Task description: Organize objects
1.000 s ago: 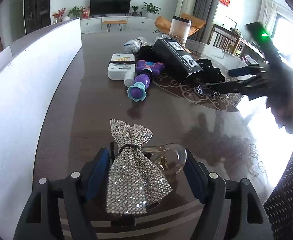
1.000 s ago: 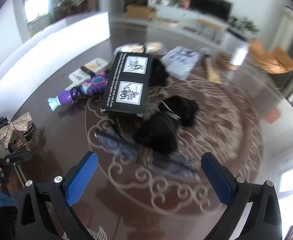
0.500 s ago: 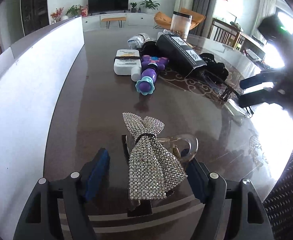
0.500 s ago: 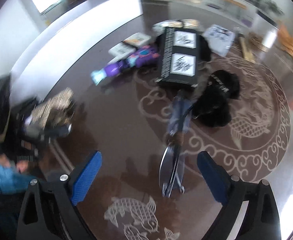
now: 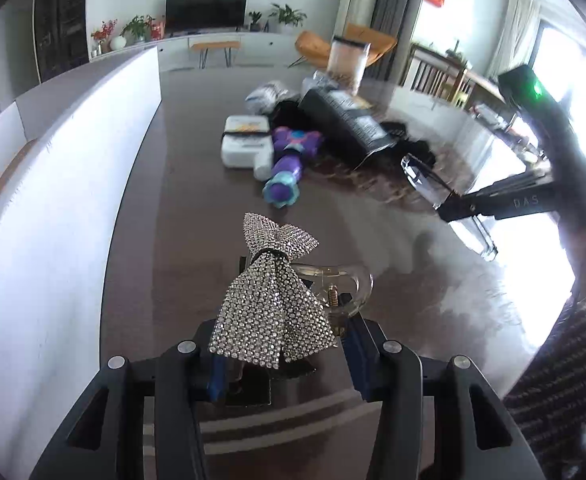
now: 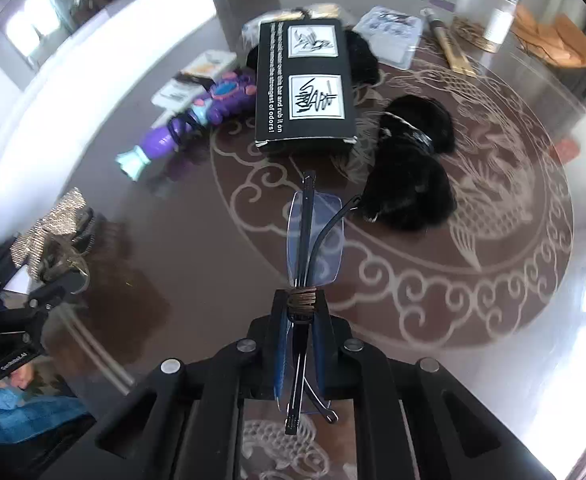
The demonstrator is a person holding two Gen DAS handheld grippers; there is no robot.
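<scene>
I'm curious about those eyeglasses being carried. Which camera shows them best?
The right wrist view: the folded eyeglasses sit centre frame, clamped between the right gripper fingers, lenses and temples clear. The left wrist view shows them small, off to the side, partly washed out by window glare.

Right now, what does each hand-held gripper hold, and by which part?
Right hand-held gripper: folded glasses, clamped at the hinge end. Left hand-held gripper: rhinestone bow hair clip, by its clip base.
</scene>
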